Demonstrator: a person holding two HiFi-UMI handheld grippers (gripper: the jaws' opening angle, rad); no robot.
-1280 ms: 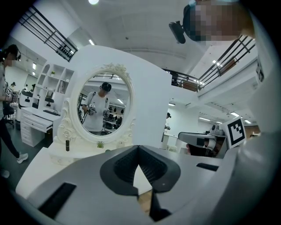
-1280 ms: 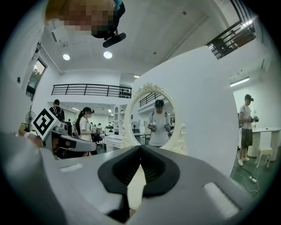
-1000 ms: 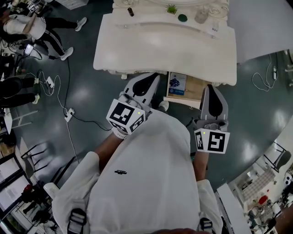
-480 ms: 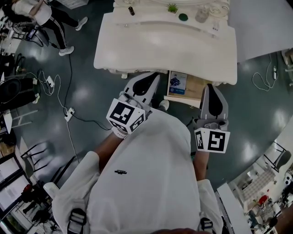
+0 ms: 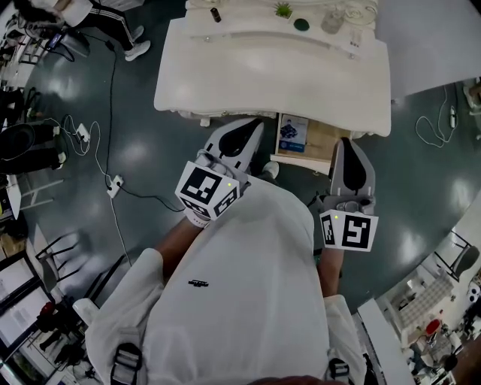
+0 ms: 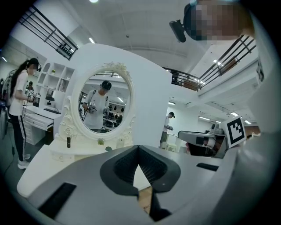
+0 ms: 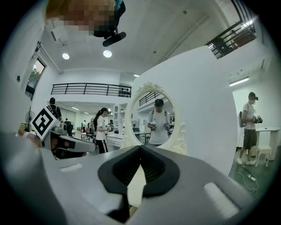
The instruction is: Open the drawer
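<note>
Finds the drawer (image 5: pixel 319 144) part-way out from under the front edge of the dressing table (image 5: pixel 270 75), wood bottom bared, a blue-and-white booklet (image 5: pixel 291 135) lying at its left end. Runs lengthwise along that front edge and slides toward the person.

Places it between the two claws: left claw (image 5: pixel 252 126) just beside its left end, right claw (image 5: pixel 347 147) just beside its right corner and probably a touch nearer. Shows both pressed together and pinching nothing, left claw (image 6: pixel 138 149) and right claw (image 7: pixel 140 149) alike.

Leaves a small plant (image 5: pixel 282 12), a dark bottle (image 5: pixel 215 15) and a glass jar (image 5: pixel 331 25) at the table's back edge below the mirror (image 6: pixel 102 103), well clear. Blocks nothing along the pull, except perhaps the person's own body close behind.
</note>
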